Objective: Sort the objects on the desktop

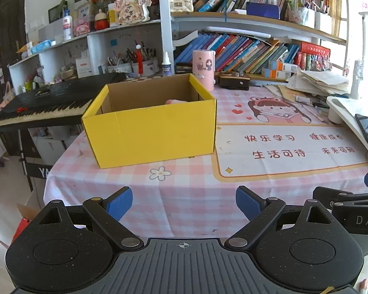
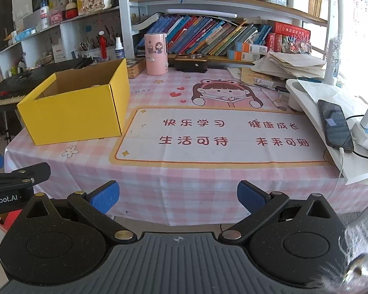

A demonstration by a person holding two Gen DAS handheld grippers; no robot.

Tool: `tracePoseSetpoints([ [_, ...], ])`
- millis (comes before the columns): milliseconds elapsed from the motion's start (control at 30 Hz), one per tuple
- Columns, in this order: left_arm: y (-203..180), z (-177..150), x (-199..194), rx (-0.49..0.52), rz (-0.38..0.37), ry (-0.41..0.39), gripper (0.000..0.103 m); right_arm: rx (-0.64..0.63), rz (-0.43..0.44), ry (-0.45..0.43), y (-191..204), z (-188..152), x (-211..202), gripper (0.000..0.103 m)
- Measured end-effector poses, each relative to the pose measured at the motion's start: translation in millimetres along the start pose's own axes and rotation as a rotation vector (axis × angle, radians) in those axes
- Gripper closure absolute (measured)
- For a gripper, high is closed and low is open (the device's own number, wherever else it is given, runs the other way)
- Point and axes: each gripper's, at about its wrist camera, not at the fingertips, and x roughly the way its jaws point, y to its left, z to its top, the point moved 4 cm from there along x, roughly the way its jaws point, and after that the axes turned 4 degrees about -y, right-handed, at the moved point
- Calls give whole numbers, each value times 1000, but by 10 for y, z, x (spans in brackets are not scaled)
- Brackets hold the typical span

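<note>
Left wrist shows something pink inside the yellow box (image 1: 149,127); both grippers (image 1: 184,202) (image 2: 177,196) gape, holding nothing.

The box (image 2: 73,105) sits on the table's (image 2: 208,176) left, before the keyboard (image 1: 44,105).

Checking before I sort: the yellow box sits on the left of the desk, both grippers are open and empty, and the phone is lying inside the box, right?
Not quite. The phone lies on the white stand at the desk's right edge, as the right wrist view shows. The yellow box is on the left; the left gripper and right gripper are open and empty.
</note>
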Motion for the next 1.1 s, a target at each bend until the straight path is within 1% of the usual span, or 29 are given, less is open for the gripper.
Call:
tracePoseSetpoints([
  [233, -8, -18, 9, -3, -5, 11, 10, 0, 0, 1, -4, -1, -1, 0],
  [400, 14, -27, 14, -25, -21, 16, 10, -2, 0, 1, -4, -1, -6, 0],
  [567, 34, -39, 35, -37, -16, 29, 10, -4, 1, 3, 0, -18, 3, 0],
  [900, -7, -36, 66, -11, -34, 28, 10, 3, 9, 8, 6, -34, 27, 0],
  [1000, -18, -32, 45, -8, -47, 16, 10, 5, 17, 7, 11, -33, 34, 0],
  [1100, -8, -2, 3, -18, -45, -20, 10, -5, 27, 4, 40, -32, 33, 0],
])
